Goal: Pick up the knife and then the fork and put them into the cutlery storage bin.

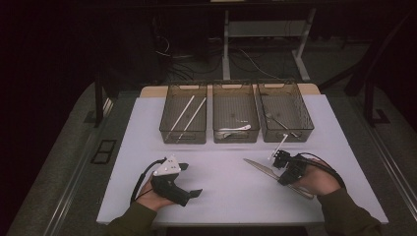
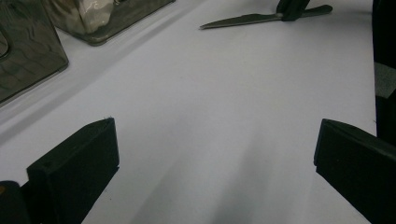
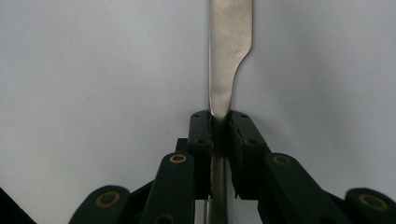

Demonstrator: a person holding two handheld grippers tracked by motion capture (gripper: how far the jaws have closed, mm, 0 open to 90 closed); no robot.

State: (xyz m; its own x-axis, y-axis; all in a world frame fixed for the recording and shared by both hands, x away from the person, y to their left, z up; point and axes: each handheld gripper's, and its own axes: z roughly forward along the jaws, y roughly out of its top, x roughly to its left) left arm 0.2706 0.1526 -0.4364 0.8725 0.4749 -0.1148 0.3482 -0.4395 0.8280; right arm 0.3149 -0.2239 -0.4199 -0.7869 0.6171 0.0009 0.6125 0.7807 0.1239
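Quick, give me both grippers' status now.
Left gripper: open, nothing between its jaws.
Right gripper: closed on the knife, which lies on the table.

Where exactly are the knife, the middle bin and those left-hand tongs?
knife (image 3: 229, 46): right gripper view, on the flat of the blade.
middle bin (image 1: 235, 139): high view, on its near wall.
left tongs (image 2: 215, 163): left gripper view, midway between the two open tips.

We can't read any text, label, brand, no. or sign anywhere: none on the knife (image 3: 229, 56), none on the three bins (image 1: 236, 118) beyond it, none on the white table cover (image 1: 231, 187) under it.
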